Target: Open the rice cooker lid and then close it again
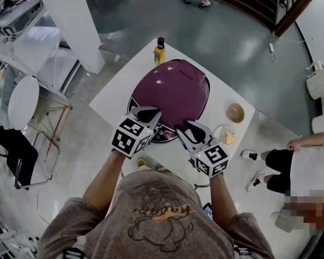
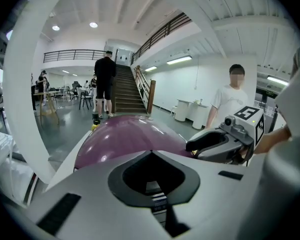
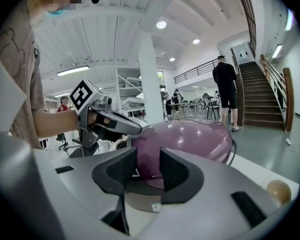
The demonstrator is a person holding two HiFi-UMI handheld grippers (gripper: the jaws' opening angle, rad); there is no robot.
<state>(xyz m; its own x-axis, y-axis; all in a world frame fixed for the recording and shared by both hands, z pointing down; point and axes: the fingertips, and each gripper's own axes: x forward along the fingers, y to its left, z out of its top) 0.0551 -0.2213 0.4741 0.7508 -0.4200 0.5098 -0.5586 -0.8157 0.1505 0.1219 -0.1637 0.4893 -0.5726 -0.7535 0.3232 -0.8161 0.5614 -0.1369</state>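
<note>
The purple rice cooker [image 1: 175, 88] stands on the white worktop [image 1: 116, 99] directly ahead of both hand-held grippers, its domed lid [image 3: 200, 136] down on the body.

The left hand-held gripper [image 1: 147, 113] points at the near left part of the dome, with its tip over the lid's edge. In the left gripper view its jaws are together, nothing is caught between them, and the purple dome rises just beyond them.

The right hand-held gripper [image 1: 184, 127] sits just beside the left one, on its right. Its tip is at the front rim of the cooker, close to the dark control panel [image 1: 163, 134]. In the right gripper view its jaws stand partly apart. The lid's front curve and the grey rim beneath it show in the gap between the pads [image 3: 174, 170]. Whether the pads touch that edge cannot be told; nothing is visibly clamped.

A yellow bottle with a dark cap [image 1: 159, 50] stands beyond the cooker, on the far side from both hand-held grippers. A tan round object [image 1: 235, 112] lies on the worktop to the right of the right hand-held gripper and a little ahead of it.
</note>
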